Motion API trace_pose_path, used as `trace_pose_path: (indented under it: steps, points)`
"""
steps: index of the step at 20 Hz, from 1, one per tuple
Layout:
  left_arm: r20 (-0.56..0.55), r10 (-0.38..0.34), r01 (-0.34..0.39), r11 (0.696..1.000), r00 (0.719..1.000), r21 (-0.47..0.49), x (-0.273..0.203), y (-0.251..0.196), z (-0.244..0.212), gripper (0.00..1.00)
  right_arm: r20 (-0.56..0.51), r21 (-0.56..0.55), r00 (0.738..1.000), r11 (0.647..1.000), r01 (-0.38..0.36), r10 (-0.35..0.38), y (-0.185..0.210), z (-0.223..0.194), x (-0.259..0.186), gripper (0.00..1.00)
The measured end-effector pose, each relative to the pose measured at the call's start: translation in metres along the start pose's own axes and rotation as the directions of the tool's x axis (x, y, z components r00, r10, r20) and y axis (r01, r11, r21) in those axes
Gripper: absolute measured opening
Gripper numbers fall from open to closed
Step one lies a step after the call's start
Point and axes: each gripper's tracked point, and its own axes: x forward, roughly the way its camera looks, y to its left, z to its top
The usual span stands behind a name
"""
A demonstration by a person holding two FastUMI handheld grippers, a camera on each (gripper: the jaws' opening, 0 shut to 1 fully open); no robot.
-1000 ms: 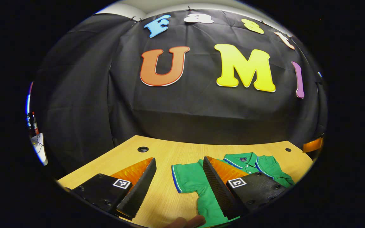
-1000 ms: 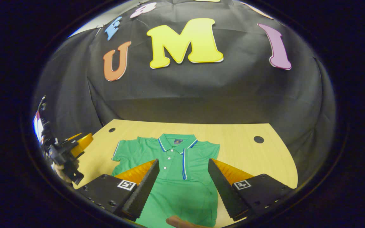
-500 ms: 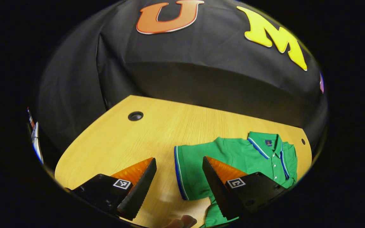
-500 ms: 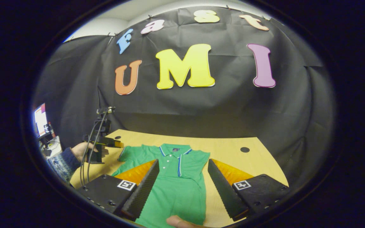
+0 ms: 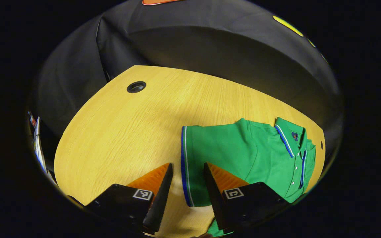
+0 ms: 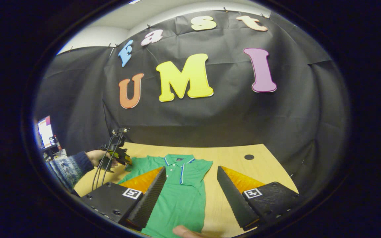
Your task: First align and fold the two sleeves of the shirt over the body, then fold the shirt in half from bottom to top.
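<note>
A green polo shirt (image 5: 253, 155) with blue and white trim lies flat on the wooden table (image 5: 117, 132), collar toward the back wall. In the left gripper view, its left sleeve's striped cuff (image 5: 184, 165) runs between my fingers. My left gripper (image 5: 188, 164) is open, tilted down over that cuff, one finger over bare wood and the other over the sleeve. In the right gripper view, the shirt (image 6: 180, 191) stretches away below my open right gripper (image 6: 191, 168), which holds nothing. The left gripper (image 6: 119, 158), held by a hand in a patterned sleeve (image 6: 69, 167), hovers at the shirt's left sleeve.
The table has a round cable hole at its back left (image 5: 136, 87) and another at its back right (image 6: 249, 157). Bare wood spreads left of the shirt. A lit screen (image 6: 46, 131) stands beyond the table's left edge. A fingertip (image 6: 180, 231) shows at the bottom of the right gripper view.
My left gripper has tipped downward and closed in on the sleeve cuff, its fingers narrowing slightly. My right gripper has lifted and drawn back, so the shirt looks smaller.
</note>
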Motion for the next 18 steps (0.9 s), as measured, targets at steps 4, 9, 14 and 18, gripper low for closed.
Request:
trace_pose_path:
  steps: [4, 9, 14, 18]
  points:
    - [-0.066, 0.018, -0.019, 1.000, 0.998, -0.009, 0.002, 0.009, 0.002, 0.31, -0.006, 0.008, 1.000, 1.000, -0.019, 0.019, -0.006, -0.007, -0.001, 0.96]
    - [-0.080, 0.006, -0.006, 1.000, 0.997, 0.000, 0.003, -0.001, 0.001, 0.04, -0.002, 0.016, 1.000, 1.000, -0.021, 0.021, -0.010, -0.007, -0.002, 0.95]
    - [-0.074, -0.014, 0.015, 1.000, 0.997, 0.006, -0.008, -0.016, 0.004, 0.03, -0.013, 0.004, 1.000, 1.000, -0.004, 0.004, -0.014, -0.011, -0.005, 0.96]
    - [-0.041, -0.060, 0.061, 0.998, 0.997, 0.034, -0.026, -0.040, 0.016, 0.03, -0.021, -0.001, 1.000, 1.000, 0.010, -0.010, -0.017, -0.013, -0.006, 0.96]
